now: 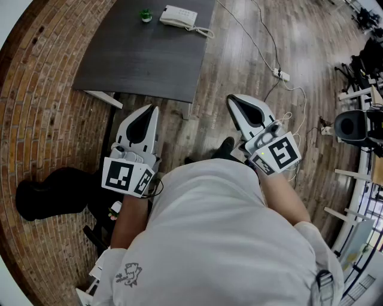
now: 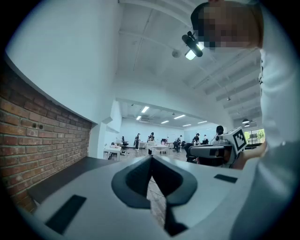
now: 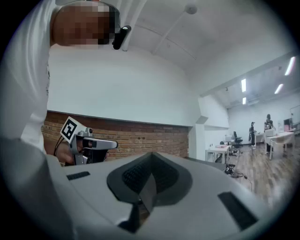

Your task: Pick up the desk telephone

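Fingers (image 1: 139, 128) of left gripper (image 1: 154, 108) and right gripper (image 1: 230, 99) sit closed, empty, far from the seemingly corded desk telephone (image 1: 178, 16).

Table (image 1: 143, 60) ahead of person, well apart. Telephone (image 1: 178, 16) on table, far right part; small object (image 1: 146, 15) just left of it. Phone cord (image 1: 204, 31) trails toward table's right edge. Brick wall (image 1: 36, 107) along table's left. Bag (image 1: 51, 194) on floor at wall foot, left of left gripper (image 1: 152, 109). Right gripper (image 1: 231, 99) beside it, apart; both short of table's near edge. Shoe (image 1: 225, 145) on floor between them. Power strip (image 1: 281, 75) on floor right of table.
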A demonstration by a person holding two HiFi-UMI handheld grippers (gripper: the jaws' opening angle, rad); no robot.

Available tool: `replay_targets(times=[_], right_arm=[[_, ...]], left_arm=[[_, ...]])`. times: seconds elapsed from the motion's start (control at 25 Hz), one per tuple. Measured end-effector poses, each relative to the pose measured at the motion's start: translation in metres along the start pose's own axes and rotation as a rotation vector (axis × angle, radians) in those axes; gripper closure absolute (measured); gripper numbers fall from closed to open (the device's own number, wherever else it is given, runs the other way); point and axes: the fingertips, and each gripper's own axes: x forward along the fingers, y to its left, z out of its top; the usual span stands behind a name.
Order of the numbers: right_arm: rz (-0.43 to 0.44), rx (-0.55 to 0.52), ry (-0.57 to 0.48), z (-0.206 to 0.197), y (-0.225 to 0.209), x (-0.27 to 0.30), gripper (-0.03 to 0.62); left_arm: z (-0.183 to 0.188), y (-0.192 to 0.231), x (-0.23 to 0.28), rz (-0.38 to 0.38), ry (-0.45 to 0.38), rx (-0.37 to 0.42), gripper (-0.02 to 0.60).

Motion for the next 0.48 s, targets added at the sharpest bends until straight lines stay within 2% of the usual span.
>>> replay_targets(times=[0.2, 0.48], right_arm=[[-0.004, 0.019, 0.005, -0.004, -0.012, 0.001, 0.592], [-0.004, 0.014, 0.002, -0.005, -0.032, 0.004, 0.592]], left_arm=[[-0.003, -0.003, 0.012, 0.009, 0.012, 0.028, 0.571], [-0.005, -0.004, 0.034, 0.021, 0.012, 0.015, 0.571]])
